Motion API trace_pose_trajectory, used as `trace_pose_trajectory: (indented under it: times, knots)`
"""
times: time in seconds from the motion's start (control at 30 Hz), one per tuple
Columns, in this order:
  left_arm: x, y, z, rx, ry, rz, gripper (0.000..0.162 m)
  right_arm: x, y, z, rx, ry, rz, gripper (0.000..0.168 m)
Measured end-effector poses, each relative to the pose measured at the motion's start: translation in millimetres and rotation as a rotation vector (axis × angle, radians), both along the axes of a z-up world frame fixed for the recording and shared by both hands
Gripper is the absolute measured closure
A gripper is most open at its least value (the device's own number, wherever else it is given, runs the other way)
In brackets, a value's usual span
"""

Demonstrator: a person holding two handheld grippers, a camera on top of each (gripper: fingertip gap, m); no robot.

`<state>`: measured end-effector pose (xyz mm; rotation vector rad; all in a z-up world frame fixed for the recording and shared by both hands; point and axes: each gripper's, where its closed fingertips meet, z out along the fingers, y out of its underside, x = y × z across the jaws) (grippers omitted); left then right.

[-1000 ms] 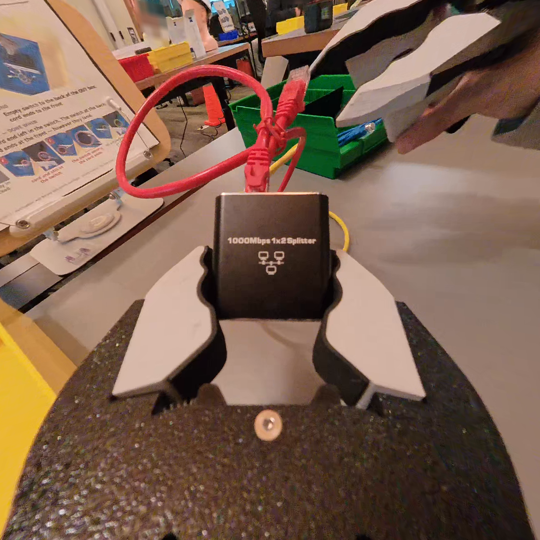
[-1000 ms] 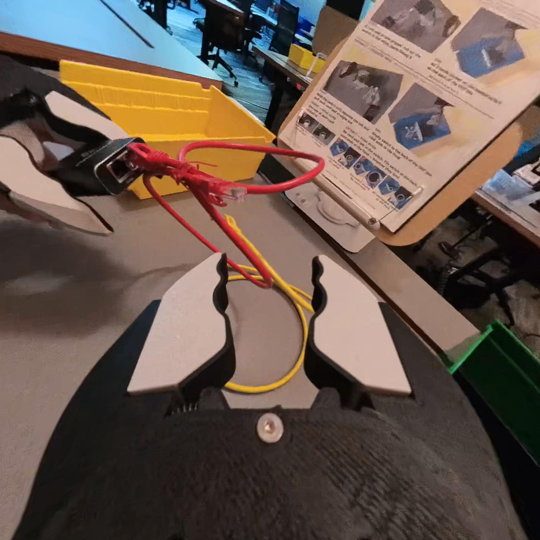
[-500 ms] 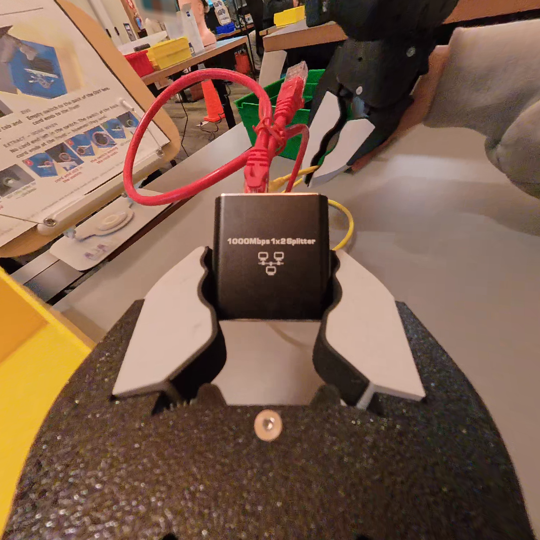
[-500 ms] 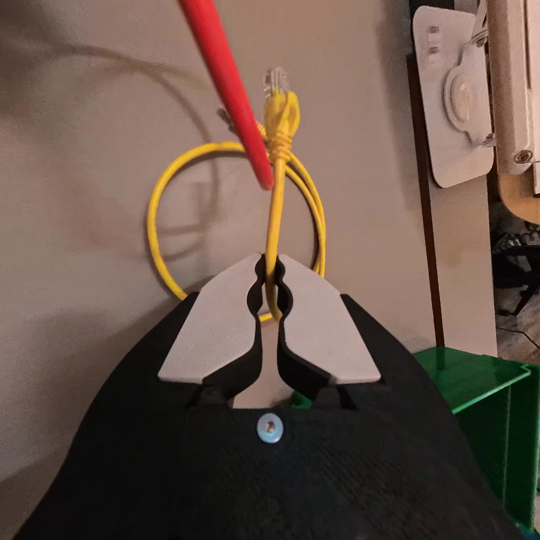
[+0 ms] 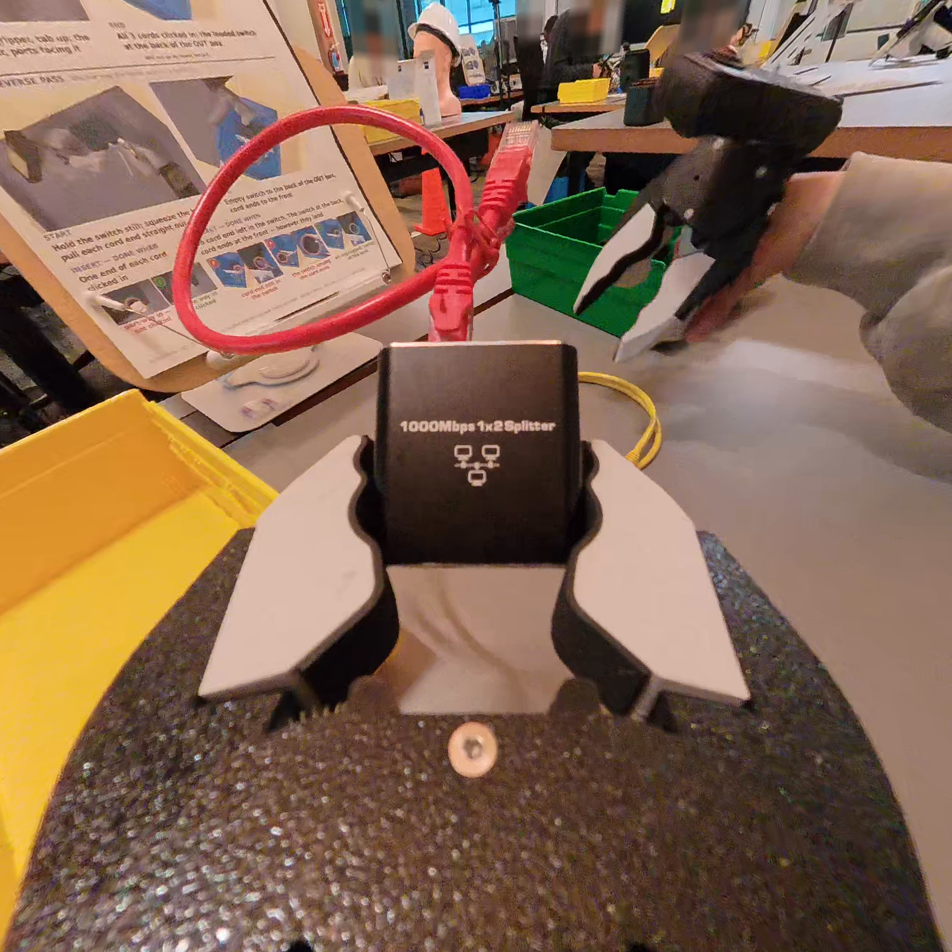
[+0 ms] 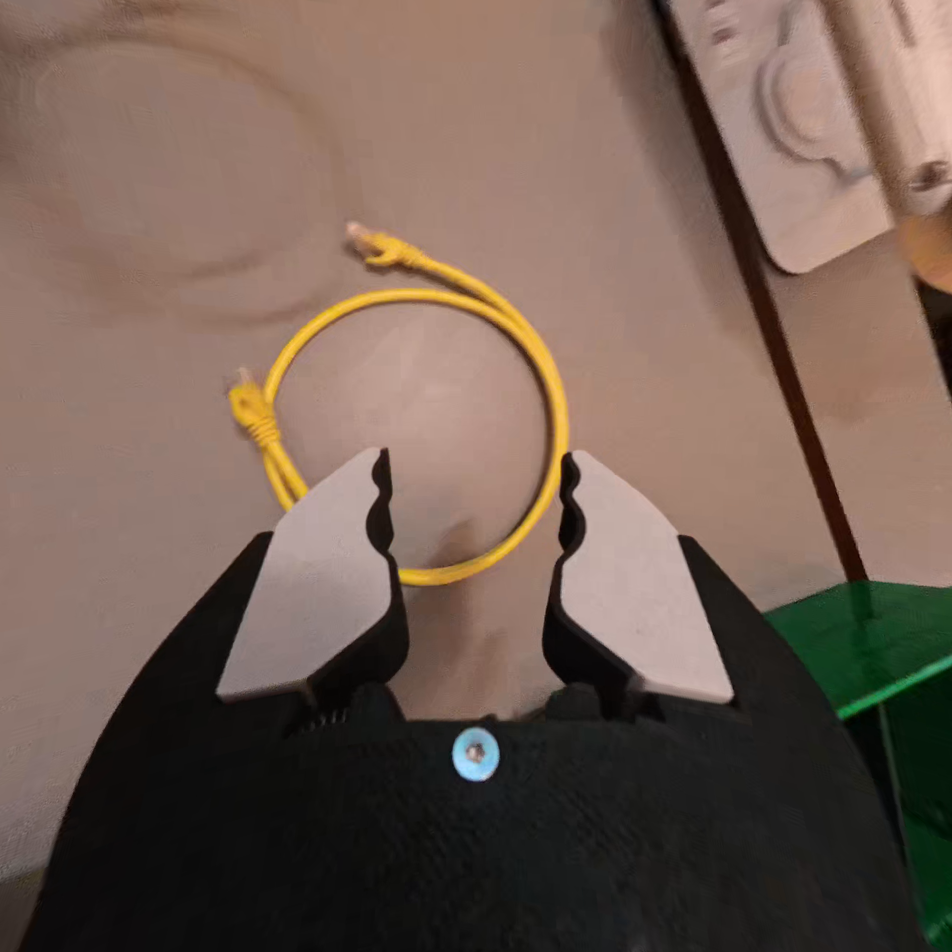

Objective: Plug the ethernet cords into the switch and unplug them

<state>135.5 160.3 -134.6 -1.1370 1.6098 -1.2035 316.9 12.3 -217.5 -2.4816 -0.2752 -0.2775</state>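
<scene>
- Left wrist view, far left: a yellow plastic bin point(image 5: 77, 515) stands on the grey table point(image 5: 772, 515), and behind it a tilted instruction board with printed pictures point(image 5: 154, 180) leans on a white stand.
- In the middle, the left claw point(image 5: 476, 463) pinches the small black box-shaped switch point(image 5: 476, 489) between its two grey fingers and holds it above the table.
- A red ethernet cord point(image 5: 247, 206) has one plug sitting in the far face of the switch; the cord makes a round loop to the left, and its other plug points up in the air, free.
- To the right of the switch, a thin yellow ethernet cord point(image 5: 646, 422) lies on the table, partly hidden.
- Farther right, a green plastic bin point(image 5: 556, 257) stands on the table, and the right claw point(image 5: 597, 329) hangs in front of it, a hand behind it.
- Right wrist view: the right claw point(image 6: 476, 458) is spread wide and holds nothing; it looks down on the yellow ethernet cord point(image 6: 546, 381), which lies in a ring on the table point(image 6: 154, 257) with both plugs free, at the left side.
- The left finger covers a small part of the ring; I cannot tell if it touches the cord.
</scene>
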Motion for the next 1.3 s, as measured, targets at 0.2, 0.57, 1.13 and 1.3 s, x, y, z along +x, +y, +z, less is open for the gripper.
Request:
trace_pose_trajectory:
  times: [0.2, 0.57, 1.13, 1.3]
  knots:
    - [6.7, -7.5, -10.2, -0.002, 0.03, -0.026, 0.088, 41.0, 31.6, -39.4, -0.126, 0.136, -0.079, 0.102]
    - [8.2, 0.0, -16.2, -0.038, 0.03, -0.038, 0.088, 64.5, 33.3, -83.2, -0.39, 0.163, 0.024, 0.135]
    - [6.0, 12.0, -19.4, -0.067, 0.029, -0.015, 0.088, 29.2, 9.5, 38.9, -0.159, 0.033, 0.195, 0.162]
    - [6.5, 12.4, -17.0, -0.071, 0.022, -0.008, 0.088, 70.4, -61.9, 166.1, 0.033, -0.181, 0.01, 0.162]
